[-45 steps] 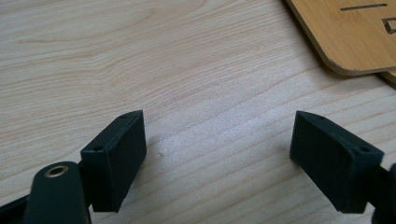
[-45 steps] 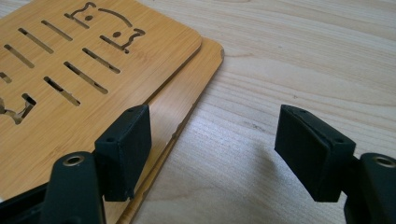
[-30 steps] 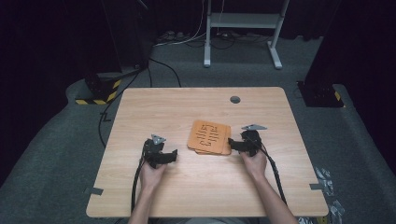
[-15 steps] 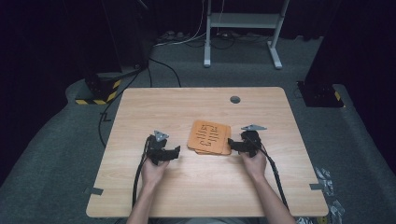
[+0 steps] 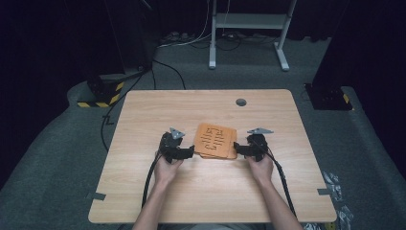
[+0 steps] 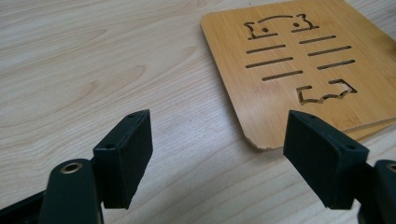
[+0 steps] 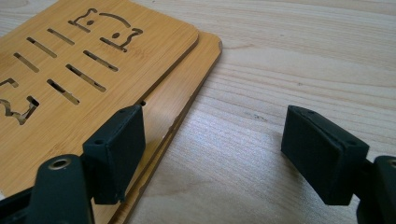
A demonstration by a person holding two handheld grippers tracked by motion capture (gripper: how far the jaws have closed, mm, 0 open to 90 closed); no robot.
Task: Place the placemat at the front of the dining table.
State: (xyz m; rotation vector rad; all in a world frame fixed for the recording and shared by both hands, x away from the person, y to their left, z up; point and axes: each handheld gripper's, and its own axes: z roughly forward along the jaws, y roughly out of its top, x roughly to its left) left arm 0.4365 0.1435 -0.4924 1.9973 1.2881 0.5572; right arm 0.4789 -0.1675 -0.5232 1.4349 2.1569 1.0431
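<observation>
Two orange bamboo boards with cut-out slots lie stacked at the table's middle. My left gripper sits at the stack's left edge. In the left gripper view the top board has its near corner just ahead of the left gripper. Those jaws have just been closing; they stand open with only bare table between them. My right gripper is at the stack's right edge. In the right gripper view this gripper is open. Its left pad hangs over the lower board, and the top board lies beyond.
The wooden table has a round grey cable hole at the back. Cables trail from both grippers toward the front edge. On the floor behind stand a white desk frame and a yellow-black striped block.
My left gripper has moved right, up to the stack's left edge. The right gripper has stayed put.
</observation>
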